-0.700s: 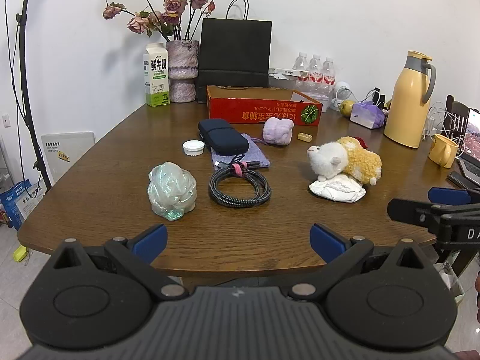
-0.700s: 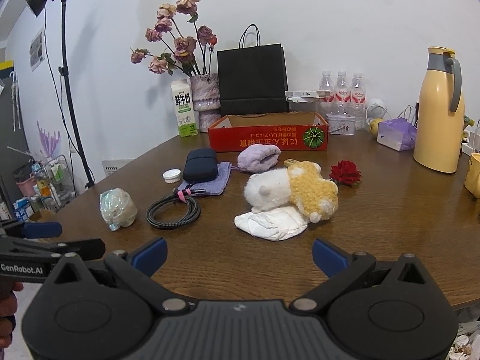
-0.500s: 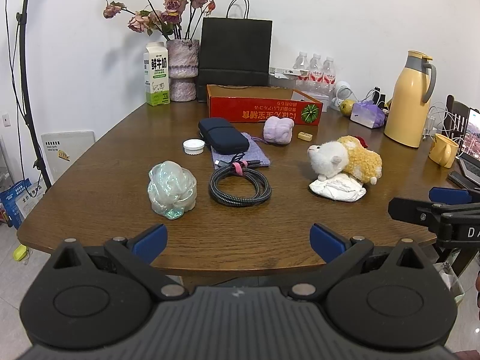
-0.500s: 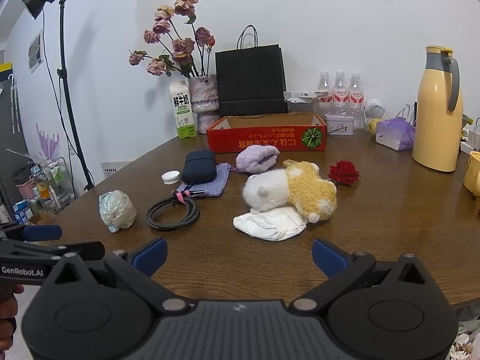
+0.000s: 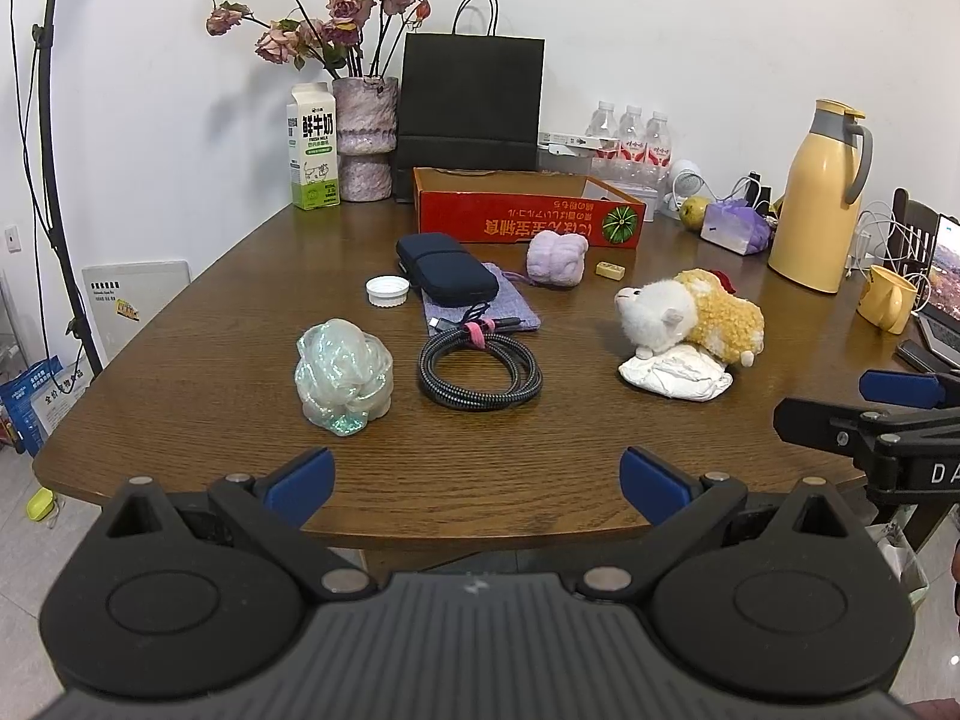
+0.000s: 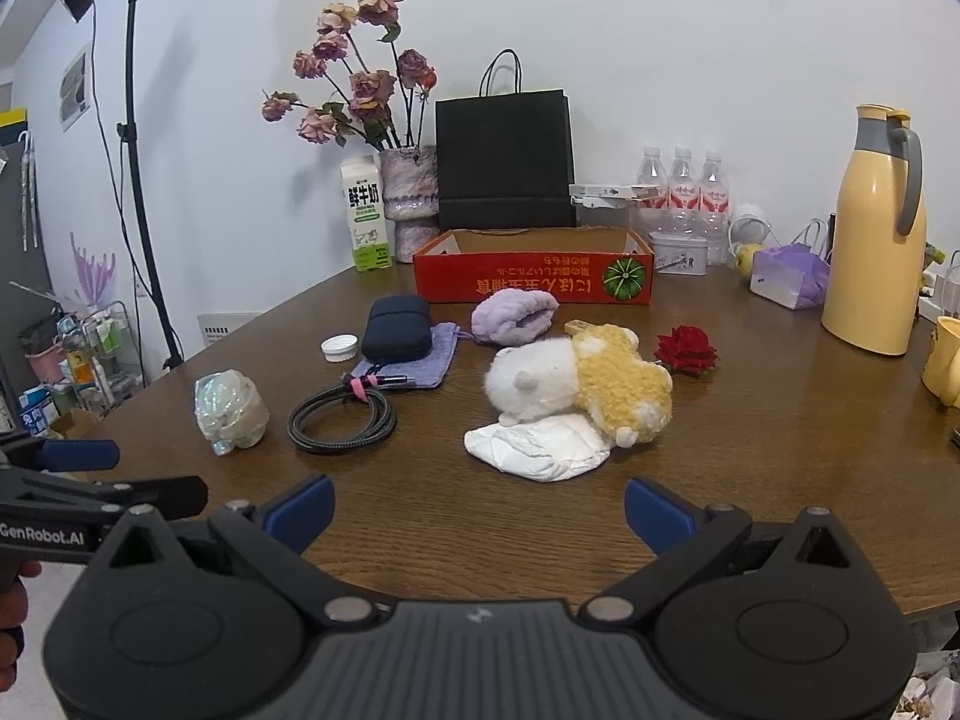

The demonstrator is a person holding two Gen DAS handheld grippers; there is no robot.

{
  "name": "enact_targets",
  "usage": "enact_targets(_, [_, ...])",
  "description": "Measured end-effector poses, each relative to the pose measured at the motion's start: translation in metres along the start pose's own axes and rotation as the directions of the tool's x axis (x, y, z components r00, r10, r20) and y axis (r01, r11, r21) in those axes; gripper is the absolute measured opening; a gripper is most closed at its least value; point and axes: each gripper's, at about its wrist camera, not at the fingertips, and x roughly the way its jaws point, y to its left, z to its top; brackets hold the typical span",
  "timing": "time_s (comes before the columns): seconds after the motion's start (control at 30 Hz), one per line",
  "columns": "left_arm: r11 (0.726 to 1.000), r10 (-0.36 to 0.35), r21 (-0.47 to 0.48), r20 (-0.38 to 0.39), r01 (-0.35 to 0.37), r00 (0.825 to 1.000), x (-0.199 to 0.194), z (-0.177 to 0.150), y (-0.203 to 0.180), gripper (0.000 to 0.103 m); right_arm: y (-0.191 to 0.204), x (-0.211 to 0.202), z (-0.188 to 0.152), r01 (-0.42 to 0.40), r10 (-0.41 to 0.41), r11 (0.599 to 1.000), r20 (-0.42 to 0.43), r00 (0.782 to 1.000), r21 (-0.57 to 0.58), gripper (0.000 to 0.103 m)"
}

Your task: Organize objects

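- My left tongs (image 5: pixel 474 477) stood wide open and held nothing, hanging just off the near edge of the table (image 5: pixel 240 300).
- My right tongs (image 6: pixel 477 507) were spread just as wide, also empty, over that same near edge.
- Nearest the left tongs lay the crumpled iridescent wrap (image 5: pixel 344 377), with the coiled cable (image 5: pixel 480 372) just beside it.
- In front of the right tongs, the plush toy (image 6: pixel 579 381) rested on the white cloth bundle (image 6: pixel 537 447); the red rose (image 6: pixel 686 349) lay near it.
- Toward the middle were the navy case (image 5: pixel 447 276) on the purple pouch (image 5: pixel 510 306), the white cap (image 5: pixel 388 290), the lilac rolled cloth (image 5: pixel 557 260) and a small yellow block (image 5: pixel 610 269).
- The red box (image 5: pixel 528 216) by the far edge looked empty from here, though its floor was mostly hidden.
- I judged the organizing not yet begun: every loose item still needed picking up, presumably into that box.
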Motion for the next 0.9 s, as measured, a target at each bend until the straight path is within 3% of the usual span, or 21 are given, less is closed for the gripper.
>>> enact_targets(0.9, [1.0, 0.0, -0.004, -0.002, 0.0, 1.0, 0.001, -0.0014, 0.0018, 0.103, -0.0002, -0.0025, 0.0022, 0.012, -0.011, 1.0, 0.014, 1.0, -0.006, 0.103])
